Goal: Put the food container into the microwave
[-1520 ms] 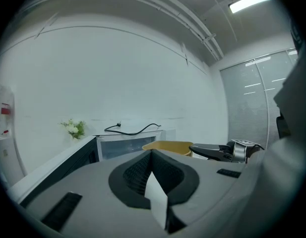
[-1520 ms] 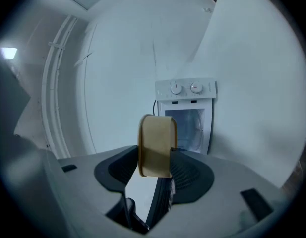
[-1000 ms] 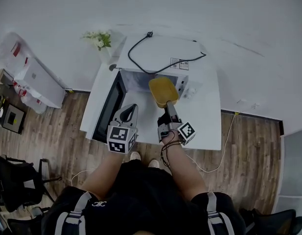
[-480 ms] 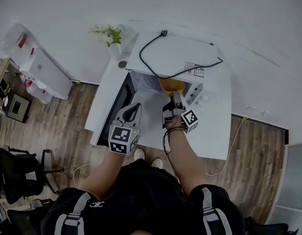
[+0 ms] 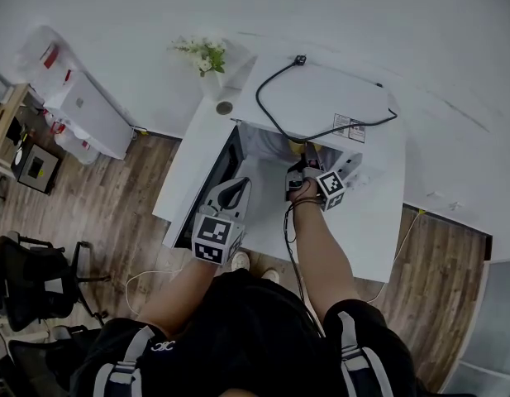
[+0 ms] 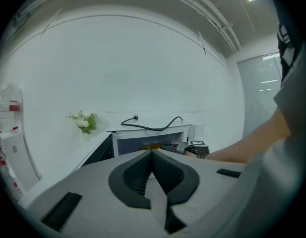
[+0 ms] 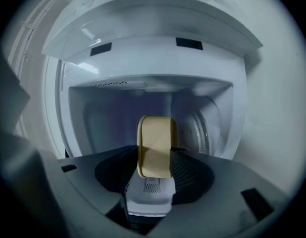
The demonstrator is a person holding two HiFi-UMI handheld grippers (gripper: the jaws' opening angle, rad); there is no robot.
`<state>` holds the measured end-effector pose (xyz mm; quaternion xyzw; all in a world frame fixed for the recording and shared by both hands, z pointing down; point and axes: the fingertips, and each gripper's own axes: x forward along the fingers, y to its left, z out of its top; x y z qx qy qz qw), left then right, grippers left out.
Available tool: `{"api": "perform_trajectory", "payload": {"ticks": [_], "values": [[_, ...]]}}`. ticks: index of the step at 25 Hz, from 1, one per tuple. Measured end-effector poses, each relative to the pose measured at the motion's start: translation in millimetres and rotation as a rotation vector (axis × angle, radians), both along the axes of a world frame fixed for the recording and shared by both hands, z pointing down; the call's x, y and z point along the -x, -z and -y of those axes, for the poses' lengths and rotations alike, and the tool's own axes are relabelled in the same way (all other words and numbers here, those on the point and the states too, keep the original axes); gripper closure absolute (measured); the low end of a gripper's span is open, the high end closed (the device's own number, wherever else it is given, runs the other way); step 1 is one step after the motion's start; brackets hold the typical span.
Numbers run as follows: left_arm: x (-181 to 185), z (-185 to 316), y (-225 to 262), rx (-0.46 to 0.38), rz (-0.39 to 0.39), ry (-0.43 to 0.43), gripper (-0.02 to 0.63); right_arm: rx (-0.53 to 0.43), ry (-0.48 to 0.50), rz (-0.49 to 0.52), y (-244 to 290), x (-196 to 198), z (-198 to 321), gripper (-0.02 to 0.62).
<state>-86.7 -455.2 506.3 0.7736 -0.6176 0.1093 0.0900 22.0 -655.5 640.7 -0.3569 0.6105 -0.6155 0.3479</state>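
White table [image 5: 378, 230] stands against a pale wall, on a brown wood-plank floor [image 5: 106, 205]. Since a second ago, the right gripper [image 5: 307, 157], clenched on the yellow rectangular plastic food container [image 7: 156, 145], has carried it into the white microwave's [image 5: 321, 98] cavity. The left gripper [image 5: 236, 193], jaws together and empty, hovers by the dark open door [image 5: 212, 184]. A black cable [image 5: 316, 132] lies on the microwave's top, and white flowers [image 5: 203, 54] stand nearby.
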Motion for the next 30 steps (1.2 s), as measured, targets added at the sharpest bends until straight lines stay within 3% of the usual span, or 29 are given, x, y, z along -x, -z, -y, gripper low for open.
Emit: {"api": "perform_trajectory", "payload": {"ticks": [4,10,12,13,20,24,30], "values": [[-3,2,-4,0.001,0.017,-0.02,0.603,0.035,-0.001,-0.018,-5,7,4,0.389],[-6,6,-9,0.006,0.019,-0.046,0.603,0.144,0.03,-0.123,-27,11,-2,0.392],[-6,8,-9,0.004,0.017,-0.053,0.603,0.175,0.05,-0.163,-34,12,-5,0.538],[-5,10,-8,0.003,0.015,-0.056,0.603,0.179,0.056,-0.175,-34,13,-6,0.537],[-8,20,-8,-0.004,0.002,-0.087,0.603,0.104,0.069,-0.17,-17,6,-13,0.549],[-12,26,-7,-0.014,-0.014,-0.107,0.603,0.017,0.128,-0.209,-4,5,-34,0.595],[-16,35,-5,-0.017,-0.044,-0.133,0.603,-0.116,0.159,-0.226,32,-9,-69,0.597]]}}
